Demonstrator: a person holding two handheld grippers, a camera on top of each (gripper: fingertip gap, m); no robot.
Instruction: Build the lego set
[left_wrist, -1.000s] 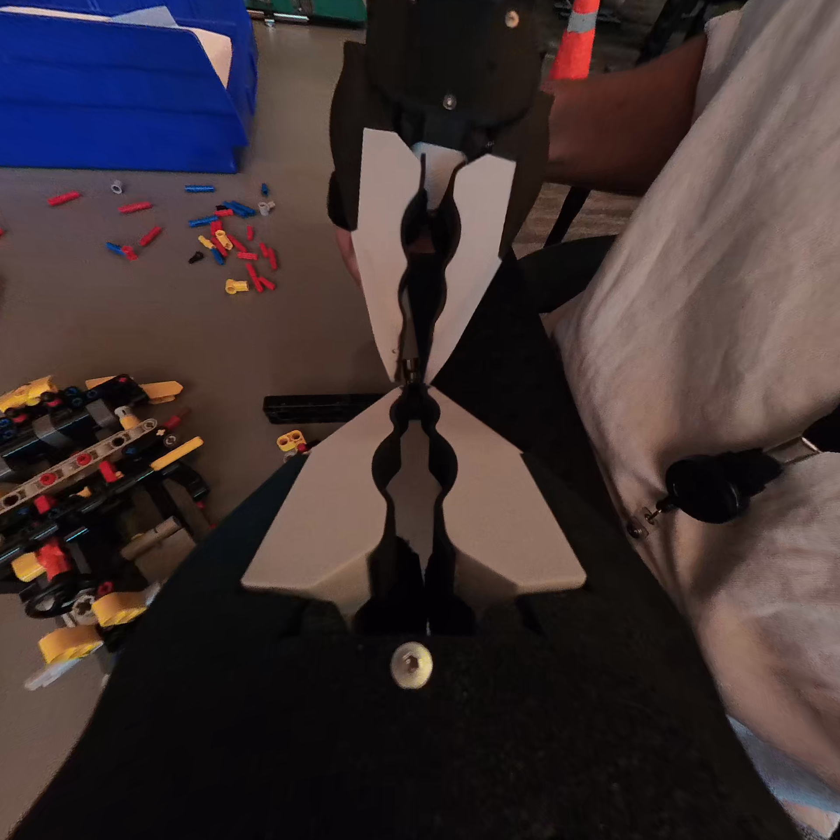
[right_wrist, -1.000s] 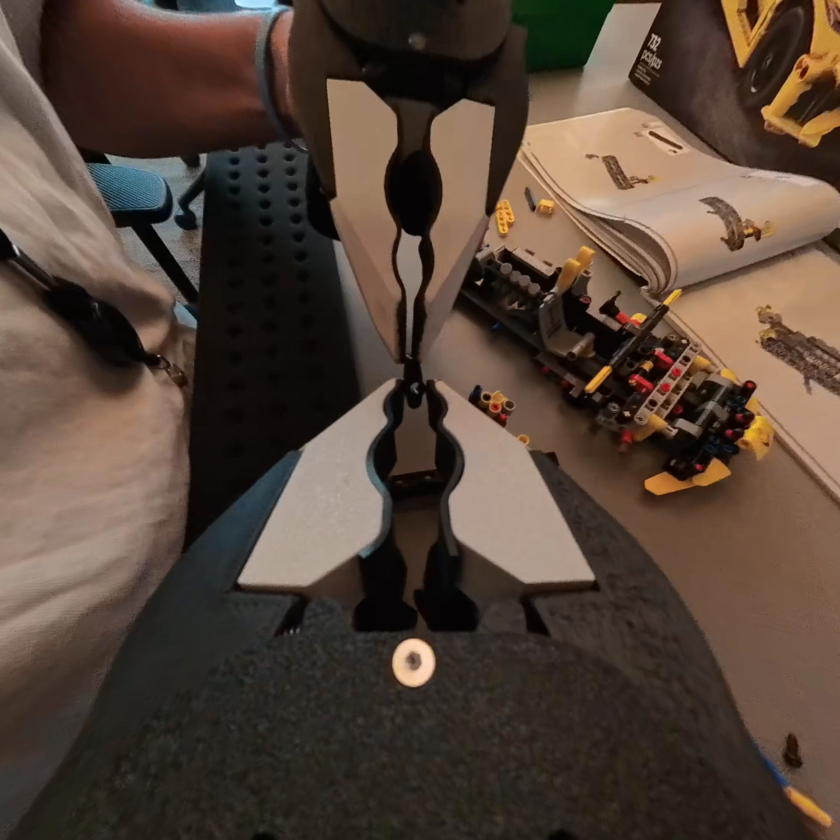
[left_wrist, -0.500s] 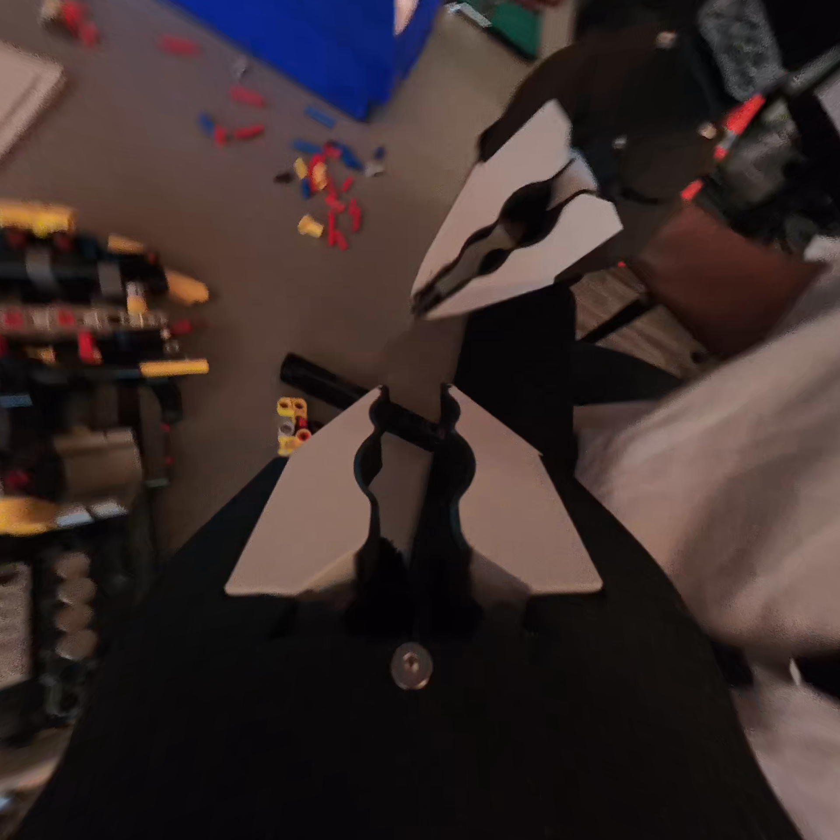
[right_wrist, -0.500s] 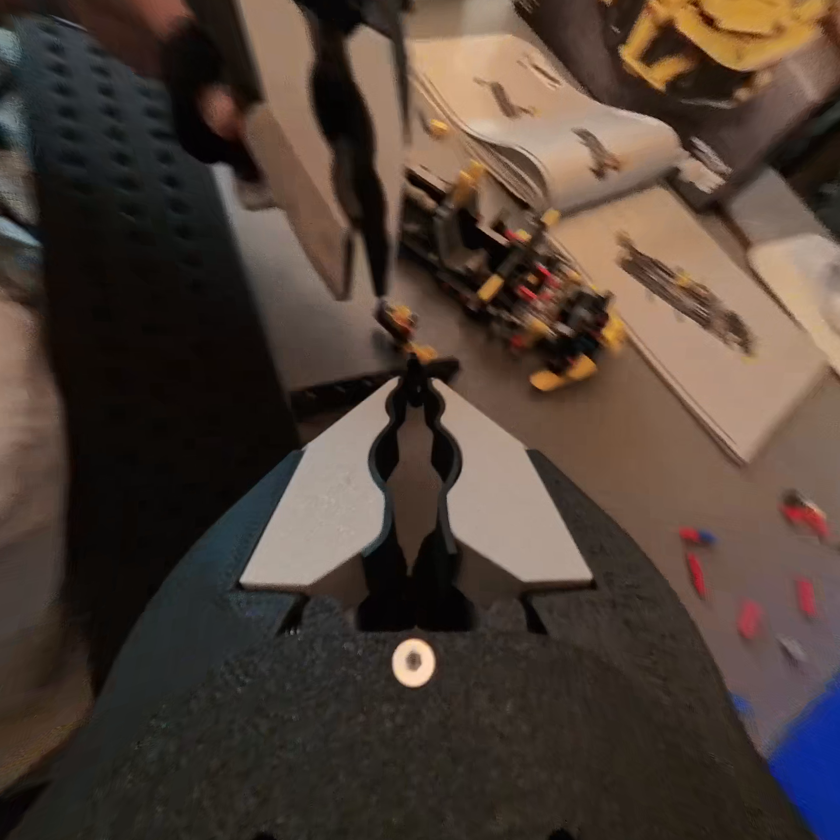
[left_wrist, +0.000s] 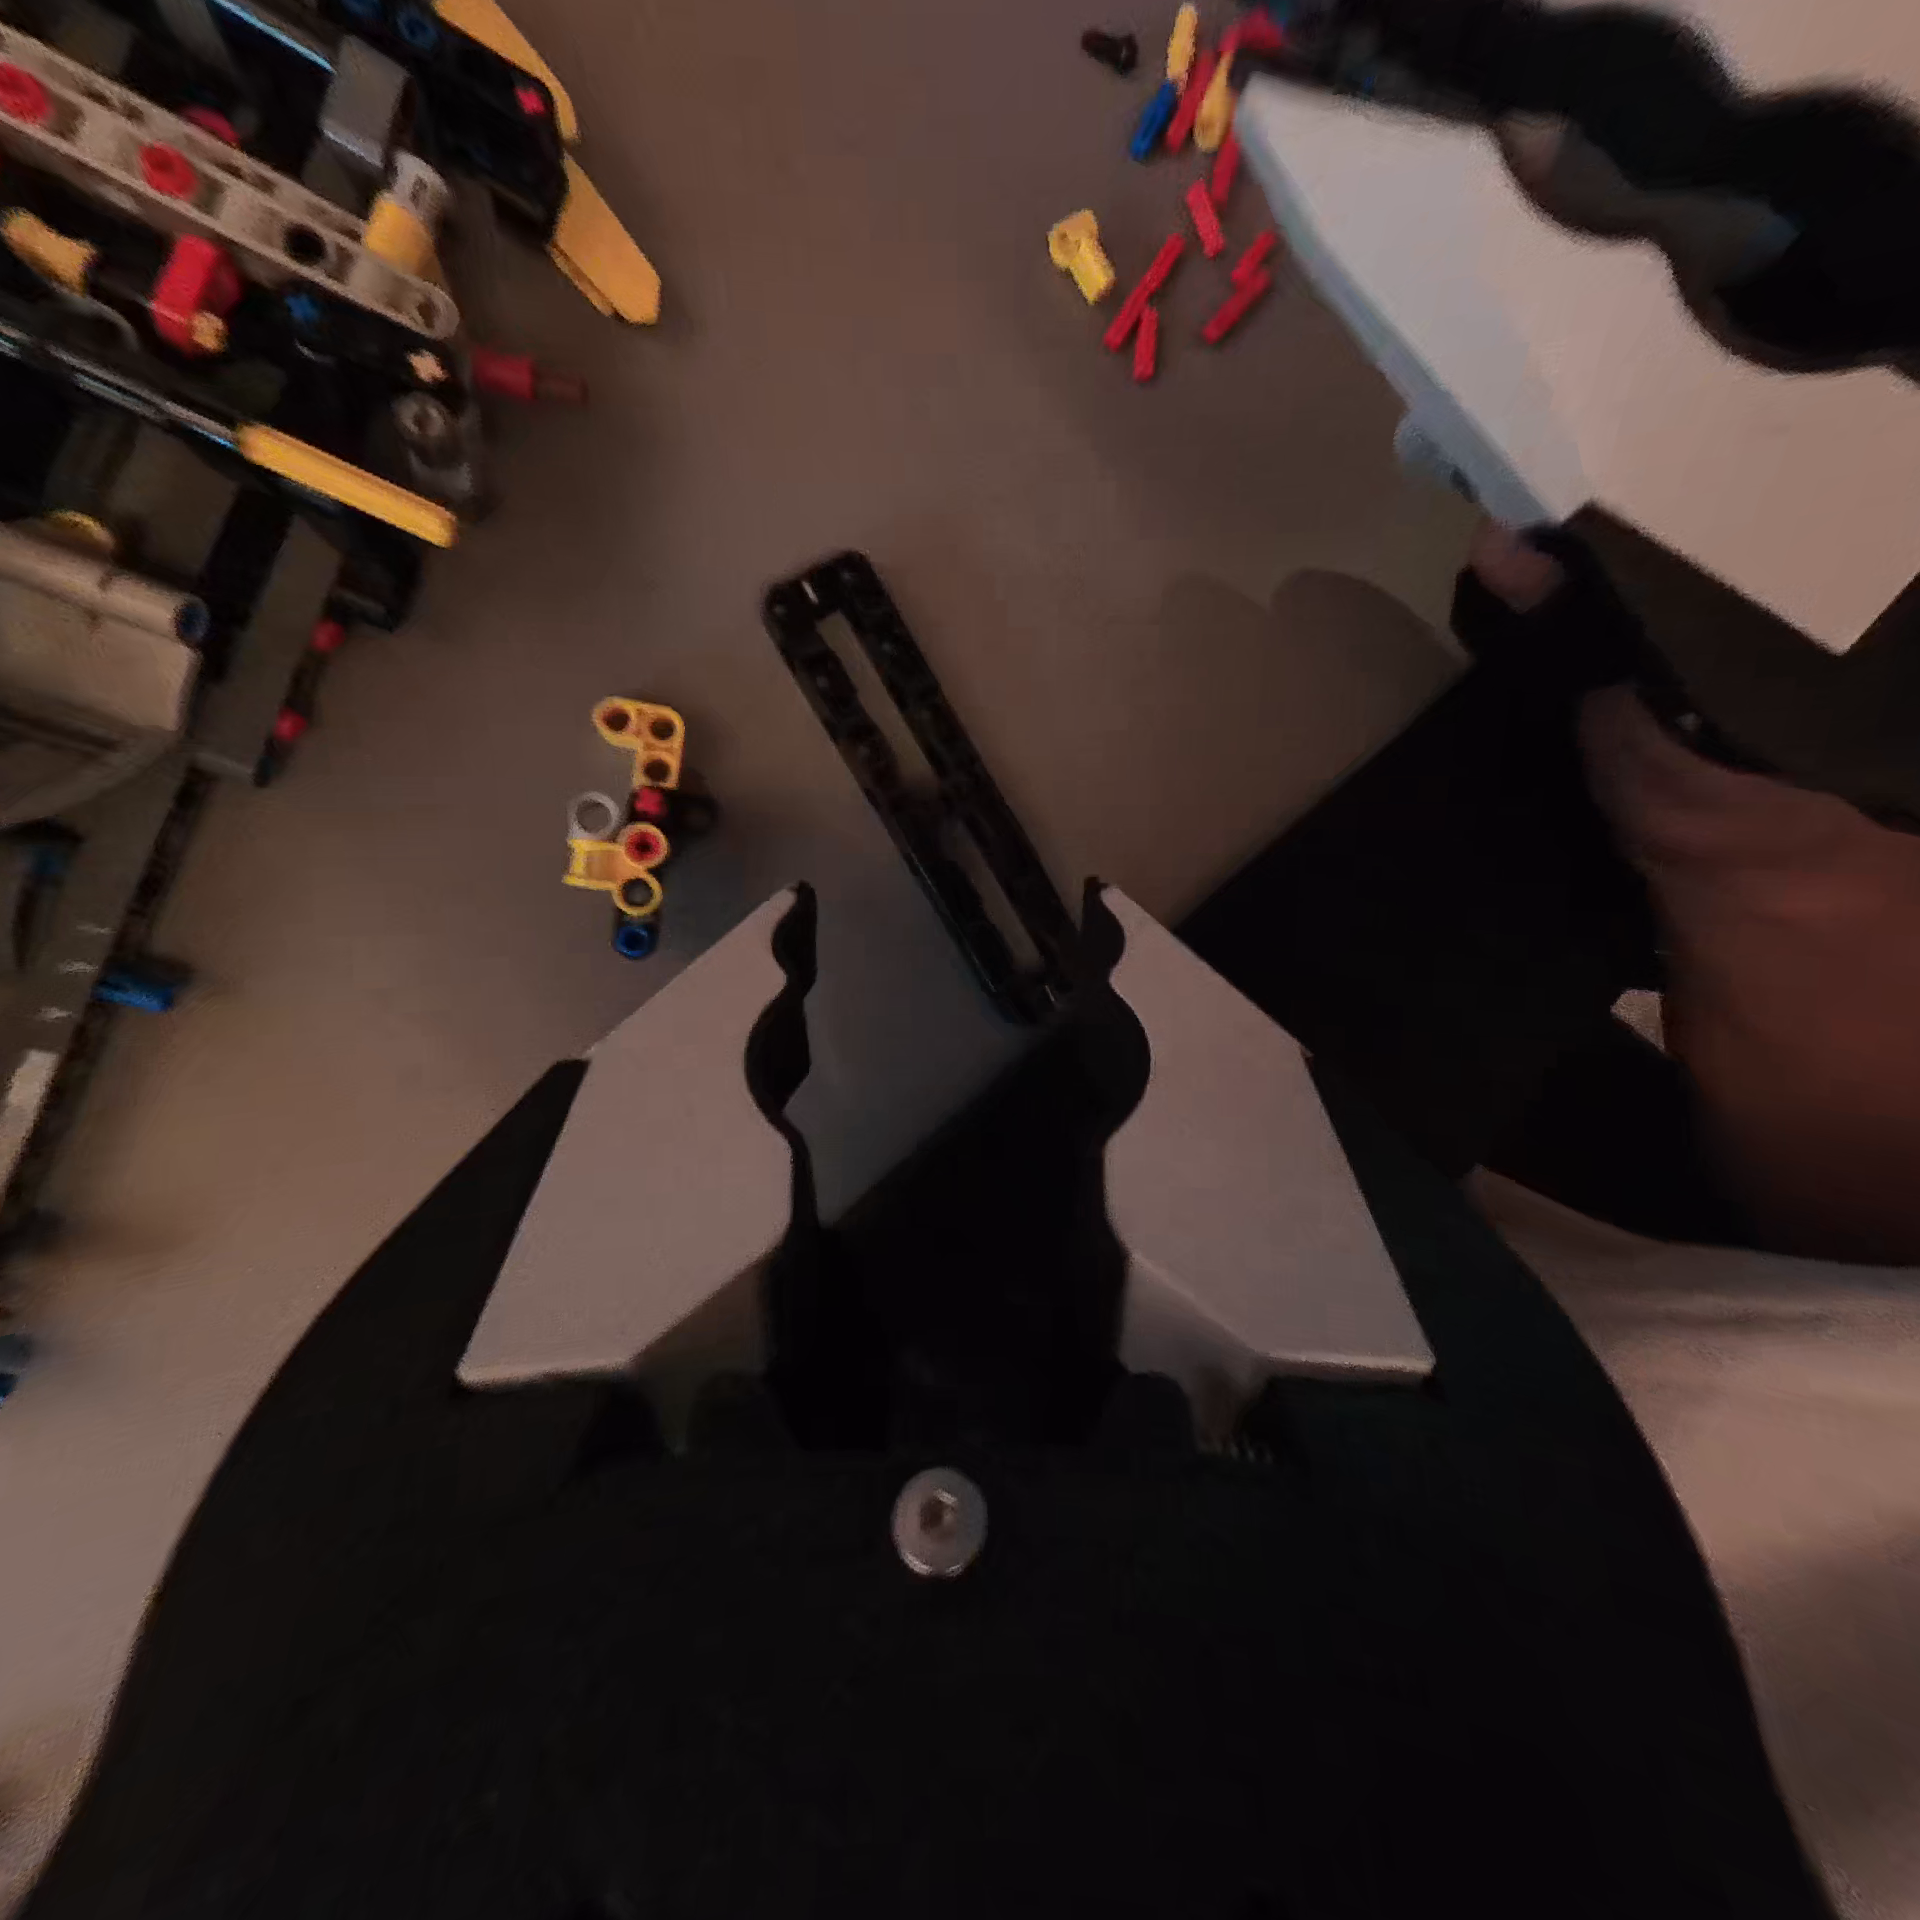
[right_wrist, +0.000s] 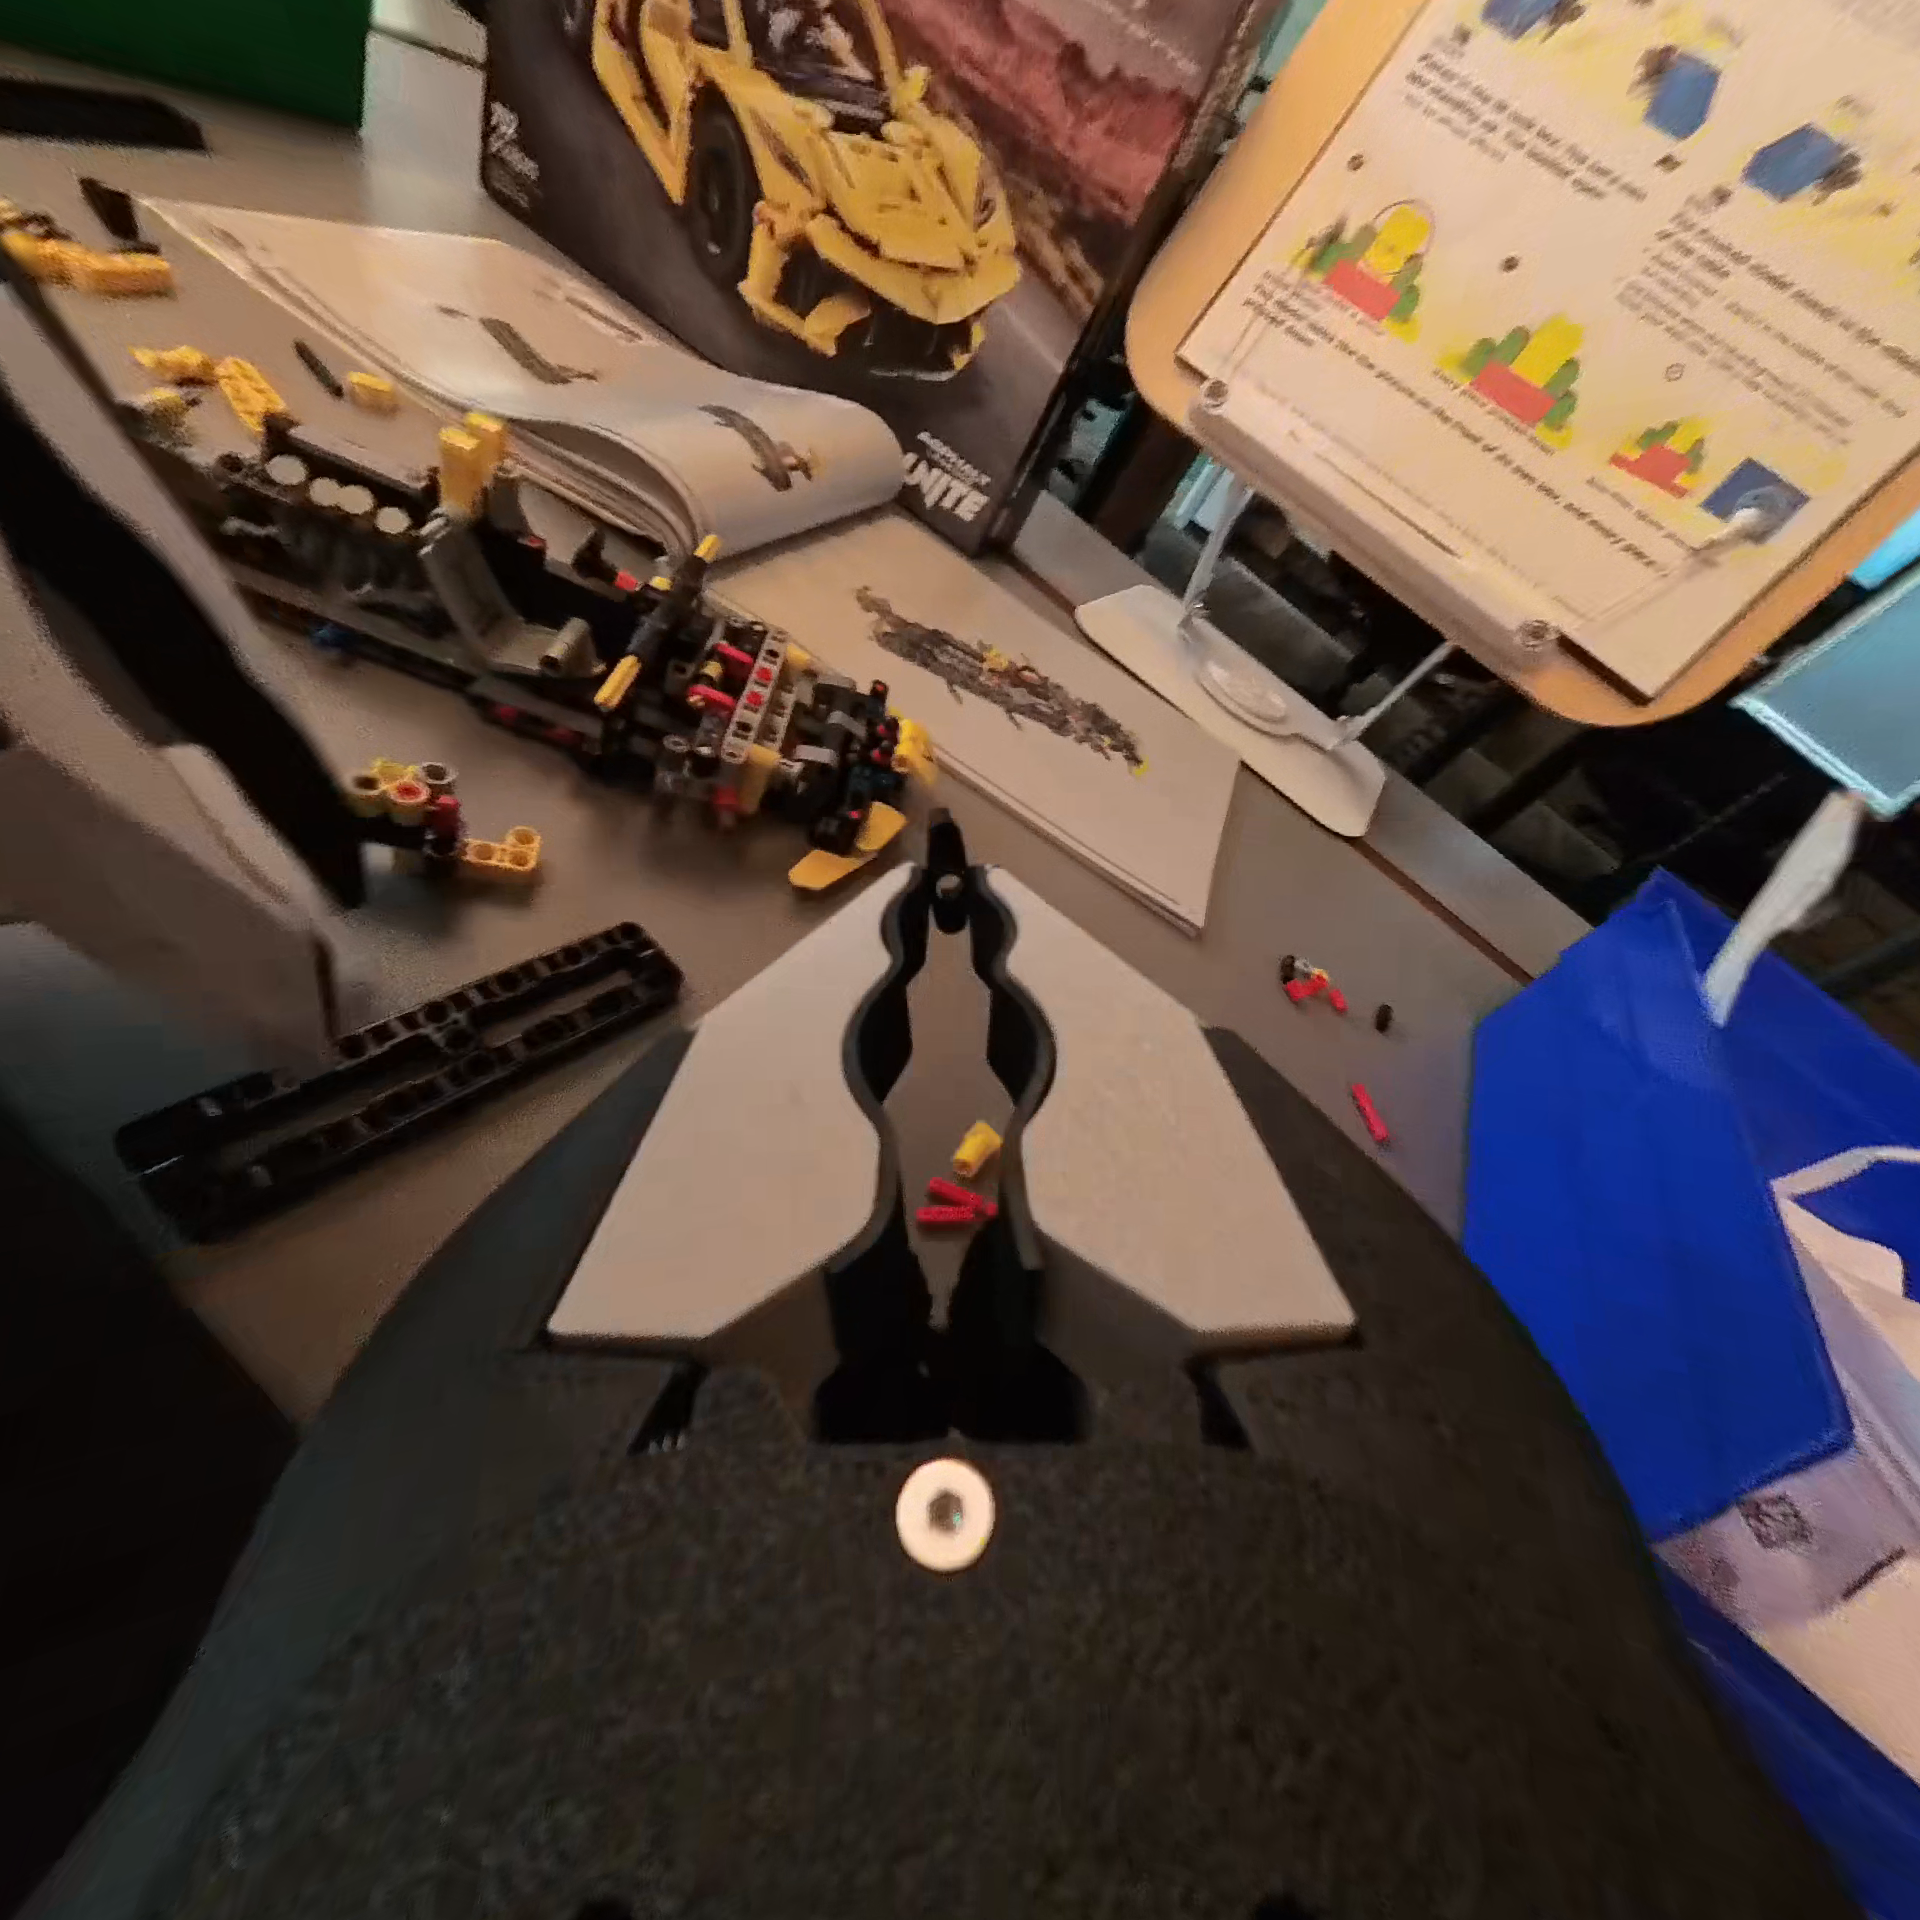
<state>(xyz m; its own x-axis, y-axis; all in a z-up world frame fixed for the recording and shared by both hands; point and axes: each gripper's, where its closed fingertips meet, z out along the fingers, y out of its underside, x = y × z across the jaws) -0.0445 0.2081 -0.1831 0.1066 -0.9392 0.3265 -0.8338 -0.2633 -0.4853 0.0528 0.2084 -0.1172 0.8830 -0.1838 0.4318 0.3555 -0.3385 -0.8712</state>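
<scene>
I am looking over a grey counter (right_wrist: 1299, 883) crowded with the build. Largest is the car box (right_wrist: 831, 208) standing at the back, with a board of printed sheets (right_wrist: 1558, 312) on a stand beside it and a blue bin (right_wrist: 1642, 1195) at the right. In front of the box the instruction book (right_wrist: 623, 416) is lying open, and the half-built car frame (right_wrist: 644, 644) is sitting along its near edge.

What the next move turns on, I judge, is the long black beam (left_wrist: 914, 790). It is lying flat on the counter just ahead of my left hand-held gripper (left_wrist: 940, 904), its long axis running away from the tips and leaning left, its near end reaching in against the right finger. That gripper is spread wide and empty, and it is clearly the nearer of the two.

My right hand-held gripper (right_wrist: 945, 883) is pressed together at the tips, pinching a small black pin (right_wrist: 943, 847), and the beam (right_wrist: 416, 1070) is lying off to its left, crosswise to it.

A small yellow and red cluster of parts (left_wrist: 634, 821) is sitting just left of the beam, apart from it. Loose red, blue and yellow pins (left_wrist: 1184, 239) are scattered farther off.

The picture is blurred, and the room is dim.
</scene>
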